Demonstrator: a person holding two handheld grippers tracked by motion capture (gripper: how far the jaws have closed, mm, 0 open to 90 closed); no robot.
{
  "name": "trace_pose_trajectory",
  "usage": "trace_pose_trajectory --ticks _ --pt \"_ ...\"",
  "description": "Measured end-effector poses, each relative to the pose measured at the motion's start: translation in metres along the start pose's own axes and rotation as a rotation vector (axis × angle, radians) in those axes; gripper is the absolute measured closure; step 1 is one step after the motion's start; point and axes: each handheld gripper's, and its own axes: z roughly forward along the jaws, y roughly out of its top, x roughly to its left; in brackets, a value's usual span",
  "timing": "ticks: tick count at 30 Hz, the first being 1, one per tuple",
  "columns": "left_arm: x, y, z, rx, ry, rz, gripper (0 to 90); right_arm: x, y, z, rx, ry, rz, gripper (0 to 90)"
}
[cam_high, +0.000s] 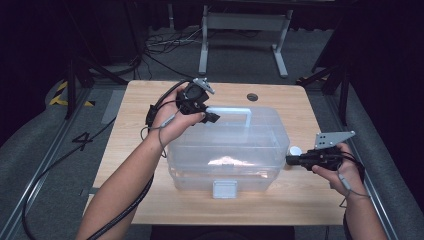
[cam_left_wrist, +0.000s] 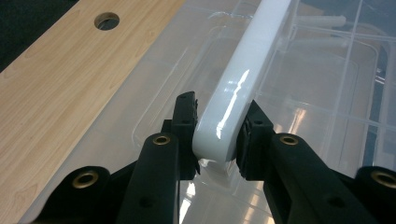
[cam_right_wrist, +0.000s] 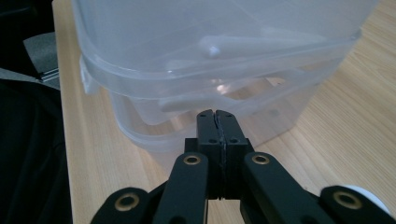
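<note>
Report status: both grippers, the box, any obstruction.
Left gripper shut on white handle of clear plastic box. Right gripper shut, empty, at box's side wall. Small white cap beside box.

Looking along left gripper (cam_left_wrist: 218, 140), jaws rising from bottom edge. Clamped on white handle (cam_left_wrist: 243, 88), one pad on each side of its rounded near end, both touching. Handle runs away toward top, glossy, glare streak along it. Lies over clear lid (cam_left_wrist: 154, 107) of plastic box (cam_left_wrist: 322, 93), in a shallow recess moulded in lid. Through lid: ribs and dividers, contents too blurred to tell. Left of box, wooden table (cam_left_wrist: 56, 88) with round hole (cam_left_wrist: 106, 21) near far edge. Dark floor past table corner, top left.
</note>
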Motion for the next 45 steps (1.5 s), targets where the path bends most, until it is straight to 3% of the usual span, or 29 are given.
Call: trace_pose_trajectory --ticks 9,21,22,24,32,45 --pt "0.001 0.000 0.001 0.002 -0.009 -0.004 73.0 0.005 0.003 0.008 -0.004 0.057 -0.017 89.8" --pt "0.001 -0.001 0.001 -0.005 -0.019 -0.007 72.8 0.006 0.005 0.009 -0.023 0.084 -0.023 90.0" --pt "0.001 -0.001 0.002 -0.017 -0.026 -0.009 67.1 0.006 0.005 0.009 -0.013 0.083 -0.032 90.0" --pt "0.000 -0.001 0.001 -0.038 -0.039 -0.010 64.9 0.007 0.004 0.010 -0.003 0.086 -0.032 90.0" --pt "-0.003 -0.004 -0.008 -0.049 -0.032 0.001 61.4 0.006 0.005 0.009 -0.020 0.082 -0.028 90.0" --pt "-0.003 -0.014 -0.045 -0.139 0.013 -0.011 63.9 0.005 0.006 0.005 -0.073 0.069 -0.016 90.0"
